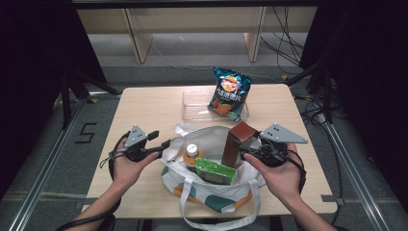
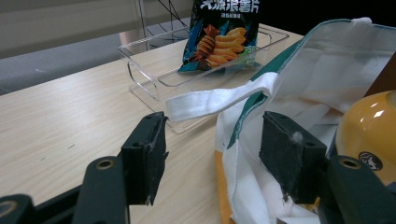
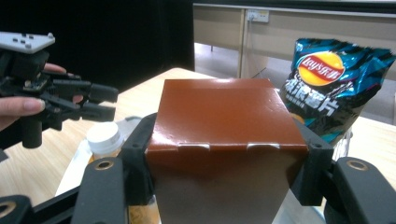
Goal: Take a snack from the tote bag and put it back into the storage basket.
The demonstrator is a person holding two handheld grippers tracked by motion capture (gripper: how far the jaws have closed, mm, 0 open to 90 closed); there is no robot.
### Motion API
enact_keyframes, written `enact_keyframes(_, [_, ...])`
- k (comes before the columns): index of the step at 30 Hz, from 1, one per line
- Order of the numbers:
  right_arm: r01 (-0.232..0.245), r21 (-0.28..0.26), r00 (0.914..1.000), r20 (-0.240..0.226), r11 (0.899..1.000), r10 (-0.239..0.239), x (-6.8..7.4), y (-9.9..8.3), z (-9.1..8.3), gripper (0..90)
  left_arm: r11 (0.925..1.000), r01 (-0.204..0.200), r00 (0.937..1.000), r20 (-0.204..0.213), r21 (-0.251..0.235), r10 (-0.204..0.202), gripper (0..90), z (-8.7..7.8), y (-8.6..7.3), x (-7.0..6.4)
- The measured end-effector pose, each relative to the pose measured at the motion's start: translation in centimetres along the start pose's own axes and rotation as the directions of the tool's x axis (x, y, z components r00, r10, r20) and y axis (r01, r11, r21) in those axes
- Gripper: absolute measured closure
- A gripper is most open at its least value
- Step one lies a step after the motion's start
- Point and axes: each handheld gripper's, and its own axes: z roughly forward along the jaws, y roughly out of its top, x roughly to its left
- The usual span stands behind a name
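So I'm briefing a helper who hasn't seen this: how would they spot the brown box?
Find the white tote bag at the table's near edge. Rising from its right side, clamped in the right gripper, is the brown box: the one plain glossy carton, without printing.

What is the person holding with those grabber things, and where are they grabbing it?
The right gripper clamps the brown box by its two opposite sides, near the top. The left gripper is open around the tote bag's rim, clamping nothing.
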Motion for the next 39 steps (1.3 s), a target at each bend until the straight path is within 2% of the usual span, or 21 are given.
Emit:
enact_keyframes(1, [-0.014, -0.003, 0.9999, 0.003, 1.000, 0.014, 0.1, 0.2, -0.1, 39.1, 1.0000, 0.000, 1.0000, 0.000, -0.001, 0.000, 39.9, 0.0, 0.0, 0.0])
enact_keyframes(2, [0.007, -0.017, 1.0000, 0.006, 1.000, -0.006, -0.1, 0.4, 0.0, 39.1, 1.0000, 0.000, 1.0000, -0.001, -0.002, 0.000, 39.9, 0.0, 0.0, 0.0])
enact_keyframes(6, [-0.016, -0.029, 0.9999, 0.005, 0.999, 0.016, -0.1, 1.1, -0.2, 39.1, 1.0000, 0.001, 1.0000, -0.002, -0.004, -0.001, 40.0, 0.0, 0.0, 0.0])
enact_keyframes(7, [0.004, -0.026, 1.0000, 0.008, 1.000, -0.004, -0.3, 1.4, -0.3, 39.1, 1.0000, 0.001, 1.0000, -0.001, -0.004, -0.001, 40.0, 0.0, 0.0, 0.0])
enact_keyframes(9, [-0.011, -0.038, 0.9999, 0.003, 0.999, 0.011, -0.2, 1.7, -0.3, 39.1, 1.0000, 0.000, 1.0000, -0.001, -0.004, 0.000, 40.0, 0.0, 0.0, 0.0])
enact_keyframes(12, [0.008, -0.051, 0.9998, 0.021, 0.999, -0.007, -0.4, 2.2, -0.4, 39.1, 1.0000, 0.000, 1.0000, -0.002, -0.004, 0.000, 40.0, -0.1, 0.1, 0.0])
enact_keyframes(14, [-0.016, -0.042, 0.9998, 0.015, 0.999, 0.017, -0.3, 2.4, -0.5, 39.1, 1.0000, -0.003, 1.0000, -0.002, -0.004, 0.003, 40.0, -0.1, 0.1, 0.1])
enact_keyframes(15, [0.011, -0.053, 0.9996, 0.025, 0.999, -0.010, -0.4, 2.5, -0.5, 39.1, 1.0000, -0.003, 1.0000, -0.002, -0.004, 0.003, 40.0, -0.1, 0.1, 0.1])
enact_keyframes(16, [-0.005, -0.045, 0.9999, 0.011, 0.999, 0.006, -0.4, 2.6, -0.5, 39.1, 1.0000, -0.001, 1.0000, -0.002, -0.004, 0.001, 40.0, -0.1, 0.0, 0.1])
enact_keyframes(17, [0.004, -0.050, 0.9999, 0.014, 0.999, -0.003, -0.5, 2.8, -0.5, 39.1, 1.0000, 0.000, 1.0000, -0.002, -0.004, 0.000, 40.0, -0.1, 0.0, 0.1])
enact_keyframes(19, [-0.012, -0.045, 0.9997, 0.020, 0.999, 0.013, -0.3, 3.0, -0.6, 39.1, 1.0000, 0.000, 1.0000, -0.002, -0.005, 0.000, 40.0, 0.0, 0.1, 0.1])
enact_keyframes(20, [0.002, -0.052, 0.9999, 0.010, 0.999, -0.002, -0.5, 3.1, -0.6, 39.1, 1.0000, 0.000, 1.0000, -0.002, -0.006, 0.000, 40.0, 0.0, 0.1, 0.0])
enact_keyframes(24, [-0.003, -0.060, 0.9999, 0.015, 0.998, 0.004, -0.5, 3.7, -0.7, 39.1, 1.0000, 0.001, 1.0000, -0.003, -0.005, -0.001, 40.0, 0.0, 0.0, 0.0])
enact_keyframes(26, [0.021, -0.084, 0.9996, 0.020, 0.996, -0.020, -0.7, 4.0, -0.6, 39.1, 1.0000, 0.000, 1.0000, -0.002, -0.005, 0.000, 40.0, 0.0, 0.1, 0.0])
enact_keyframes(28, [-0.003, -0.073, 0.9998, 0.017, 0.997, 0.004, -0.6, 4.3, -0.7, 39.1, 1.0000, -0.001, 1.0000, -0.002, -0.004, 0.001, 40.0, 0.0, 0.0, 0.1])
enact_keyframes(31, [0.010, -0.086, 0.9996, 0.026, 0.996, -0.008, -0.8, 4.7, -0.8, 39.2, 1.0000, -0.001, 1.0000, -0.003, -0.005, 0.001, 40.0, -0.1, 0.1, 0.1])
enact_keyframes(32, [0.035, -0.100, 0.9989, 0.033, 0.994, -0.032, -1.0, 4.8, -0.7, 39.1, 1.0000, -0.001, 1.0000, -0.002, -0.006, 0.001, 40.0, 0.0, 0.1, 0.1])
enact_keyframes(33, [0.012, -0.092, 0.9997, 0.024, 0.996, -0.009, -0.8, 5.0, -0.8, 39.1, 1.0000, -0.002, 1.0000, -0.002, -0.007, 0.002, 40.0, 0.0, 0.1, 0.1])
enact_keyframes(35, [0.002, -0.089, 0.9996, 0.028, 0.996, 0.000, -0.9, 5.2, -0.8, 39.2, 1.0000, -0.002, 1.0000, -0.002, -0.006, 0.002, 40.0, -0.1, 0.1, 0.1])
enact_keyframes(37, [0.031, -0.099, 0.9988, 0.041, 0.995, -0.027, -1.1, 5.5, -0.8, 39.1, 1.0000, -0.004, 1.0000, -0.003, -0.006, 0.004, 40.0, -0.1, 0.1, 0.1])
enact_keyframes(39, [0.004, -0.091, 0.9992, 0.041, 0.996, 0.000, -1.1, 5.7, -1.0, 39.2, 1.0000, -0.006, 1.0000, -0.003, -0.007, 0.005, 40.0, -0.1, 0.1, 0.1])
